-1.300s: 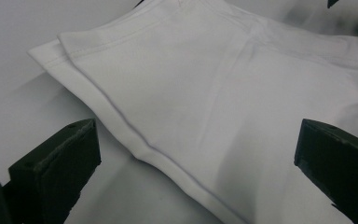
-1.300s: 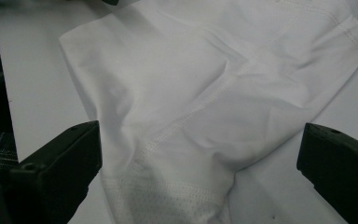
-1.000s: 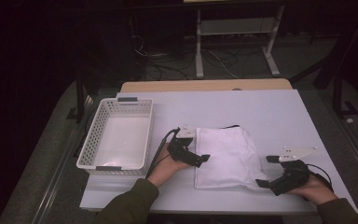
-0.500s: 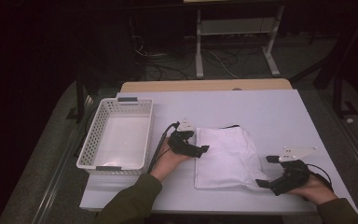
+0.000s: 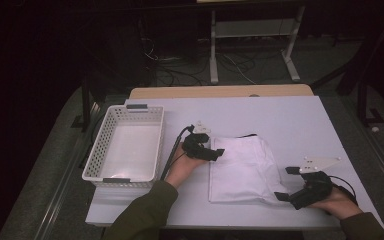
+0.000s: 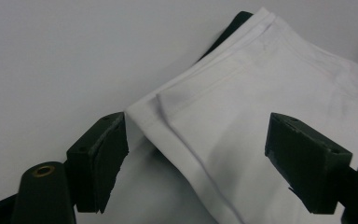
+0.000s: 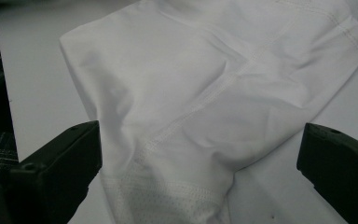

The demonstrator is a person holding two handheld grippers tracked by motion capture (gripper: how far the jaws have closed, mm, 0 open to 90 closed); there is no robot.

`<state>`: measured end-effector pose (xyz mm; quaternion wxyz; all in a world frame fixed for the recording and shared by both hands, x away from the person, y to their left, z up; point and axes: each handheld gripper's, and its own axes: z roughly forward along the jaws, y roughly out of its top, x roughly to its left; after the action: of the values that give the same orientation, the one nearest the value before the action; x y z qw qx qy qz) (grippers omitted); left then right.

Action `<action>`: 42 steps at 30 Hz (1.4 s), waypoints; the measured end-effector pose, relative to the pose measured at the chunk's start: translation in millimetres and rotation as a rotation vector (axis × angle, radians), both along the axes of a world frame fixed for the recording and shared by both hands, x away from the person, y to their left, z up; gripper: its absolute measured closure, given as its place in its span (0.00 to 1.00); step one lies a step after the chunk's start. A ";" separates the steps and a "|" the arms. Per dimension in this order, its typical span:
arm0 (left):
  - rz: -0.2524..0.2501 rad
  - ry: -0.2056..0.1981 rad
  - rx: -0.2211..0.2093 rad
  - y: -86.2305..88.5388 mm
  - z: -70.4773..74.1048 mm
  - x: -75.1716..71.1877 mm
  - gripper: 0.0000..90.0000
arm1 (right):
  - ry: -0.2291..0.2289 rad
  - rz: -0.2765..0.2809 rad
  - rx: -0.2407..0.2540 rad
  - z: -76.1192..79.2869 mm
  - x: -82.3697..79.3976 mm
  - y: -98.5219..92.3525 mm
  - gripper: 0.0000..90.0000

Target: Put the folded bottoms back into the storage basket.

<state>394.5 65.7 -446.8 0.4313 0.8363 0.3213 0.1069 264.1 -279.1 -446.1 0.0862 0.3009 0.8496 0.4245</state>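
Observation:
A folded white garment (image 5: 244, 170) lies flat on the white table (image 5: 280, 120), near its middle. My left gripper (image 5: 219, 152) is at the garment's left upper corner, open, with the hemmed corner (image 6: 177, 116) between its jaws. My right gripper (image 5: 285, 184) sits at the garment's lower right corner, open wide. In the right gripper view the rumpled white cloth (image 7: 205, 93) with a stitched seam lies just ahead of the jaws. A dark strip (image 6: 228, 30) shows under the garment's far edge.
A white slotted plastic basket (image 5: 126, 146) stands at the table's left, with nothing inside. A person's forearms come in from the bottom. Behind the table is a dark floor with cables and a white stand's legs (image 5: 252, 55).
My left gripper has moved up and right along the garment's left edge to its upper corner. The right gripper has stayed in place.

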 end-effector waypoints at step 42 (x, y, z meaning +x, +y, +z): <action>-0.085 0.072 0.062 -26.0 -7.8 13.3 0.78 | 0.006 0.003 0.004 -0.1 -0.3 0.6 0.00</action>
<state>407.9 39.6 -454.6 0.3976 0.8653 0.2976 0.0683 263.8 -278.6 -446.2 0.0825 0.3012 0.8493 0.4256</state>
